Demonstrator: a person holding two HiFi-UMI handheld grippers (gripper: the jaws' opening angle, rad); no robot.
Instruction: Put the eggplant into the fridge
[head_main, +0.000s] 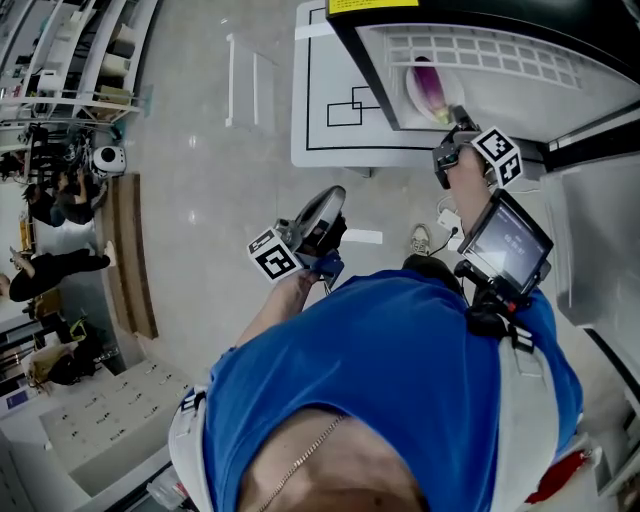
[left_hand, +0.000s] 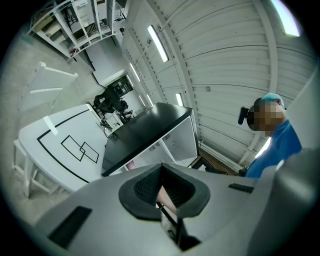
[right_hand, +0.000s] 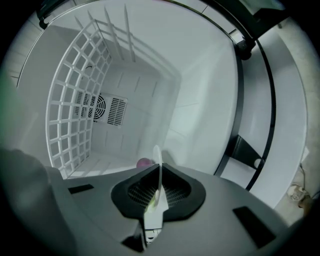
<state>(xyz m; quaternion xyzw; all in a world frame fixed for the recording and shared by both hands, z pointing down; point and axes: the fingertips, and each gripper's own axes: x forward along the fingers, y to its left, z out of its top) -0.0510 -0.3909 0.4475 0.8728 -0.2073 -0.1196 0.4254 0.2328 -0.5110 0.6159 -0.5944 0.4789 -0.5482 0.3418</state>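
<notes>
Starting at the left, the left gripper (left_hand: 161, 175) is held back by the body, well apart from the fridge (head_main: 520, 62), its jaws seemingly closed on nothing, though the slit between them is poorly shown. Further right, the eggplant (head_main: 428, 88) is carried on a white plate (head_main: 410, 95) already inside the fridge cavity. Its long axis runs straight away from the right gripper (right_hand: 159, 175), which is clamped on the plate's near rim, so the setting-down is judged to fall to the right hand alone.
</notes>
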